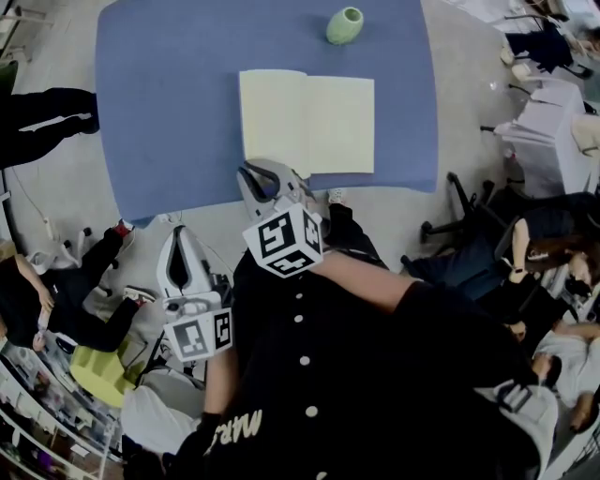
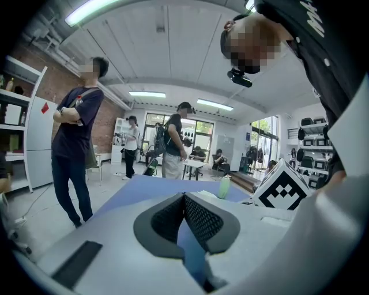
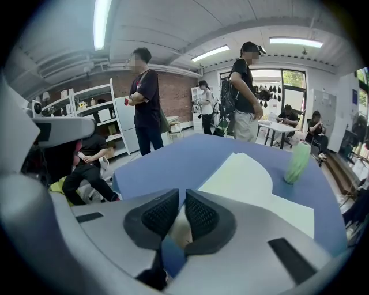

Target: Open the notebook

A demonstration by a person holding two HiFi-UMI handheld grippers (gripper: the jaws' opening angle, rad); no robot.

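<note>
Black ribbed pads [image 3: 202,216] of the right gripper [image 3: 180,199] stand a little apart, with only a narrow slit between them, and nothing is in this slit. In the head view this gripper sits in the middle of the frame, with its tip over the near edge of the wide blue table [image 1: 169,112]. Its white cube with black square markers [image 1: 284,239] is just below it.

Beyond the tip, in the upper middle of the frame, the pale yellow paper notebook [image 1: 307,122] lies open and flat on the table, with two blank pages showing. The right gripper is near the lower left corner of the notebook, but I cannot tell if it touches it.

The left gripper [image 2: 184,199] has its pads pressed together at the tips and it holds nothing. In the head view it is at the lower left, off the table and well apart from the notebook.

A small light green vessel [image 1: 344,25] stands at the top of the frame, near the far edge of the table. Several people stand on the floor behind the table.
</note>
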